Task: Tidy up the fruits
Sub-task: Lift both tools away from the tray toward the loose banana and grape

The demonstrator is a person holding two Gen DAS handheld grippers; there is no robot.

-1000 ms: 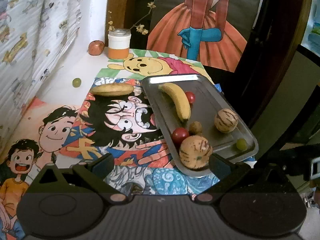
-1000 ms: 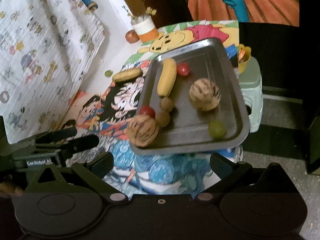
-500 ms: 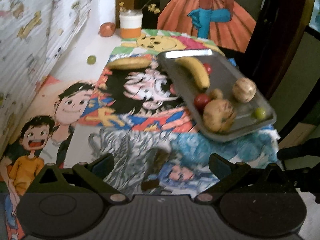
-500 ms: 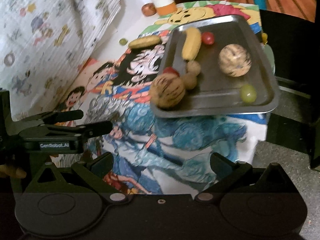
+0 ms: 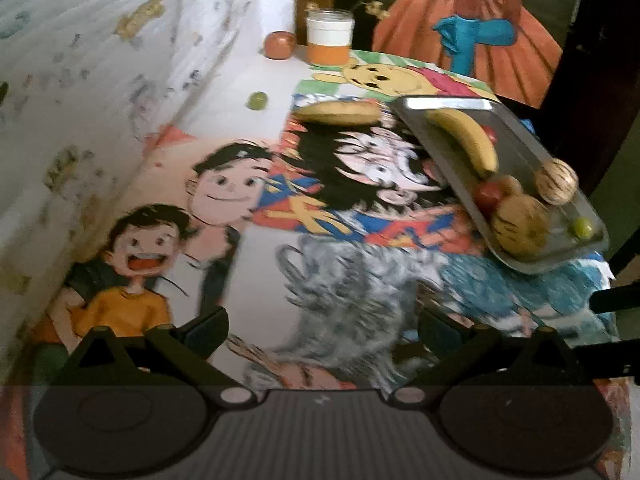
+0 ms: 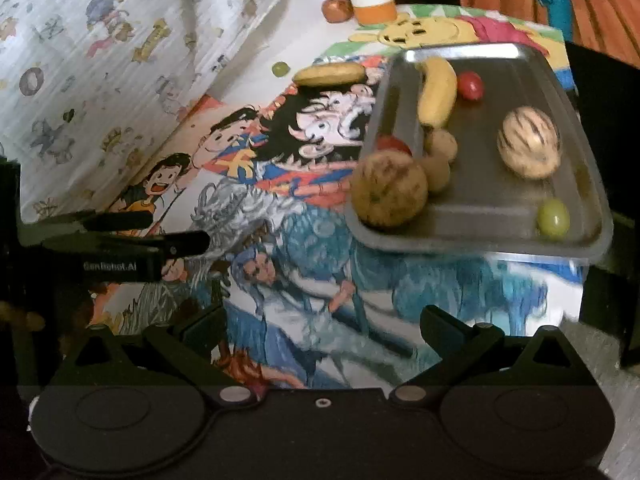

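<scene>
A grey metal tray (image 6: 592,216) (image 5: 516,136) sits at the table's right side. It holds a banana (image 6: 438,90), a striped melon (image 6: 528,142), a second melon (image 6: 390,188), red tomatoes (image 6: 470,85), two small brown fruits (image 6: 440,146) and a green grape (image 6: 553,218). Outside the tray lie a second banana (image 5: 338,112), a green grape (image 5: 257,100) and a red-brown fruit (image 5: 280,45). My left gripper (image 5: 322,330) and my right gripper (image 6: 322,322) are both open and empty, well short of the fruit. The left gripper also shows in the right wrist view (image 6: 172,236).
A cartoon-print cloth (image 5: 224,188) covers the table. A white and orange jar (image 5: 329,38) stands at the back beside the red-brown fruit. A patterned wall (image 5: 80,80) runs along the left. The table's front and right edges drop to the floor (image 6: 600,344).
Both grippers have pulled back from the tray toward the table's near edge. The fruit has not moved.
</scene>
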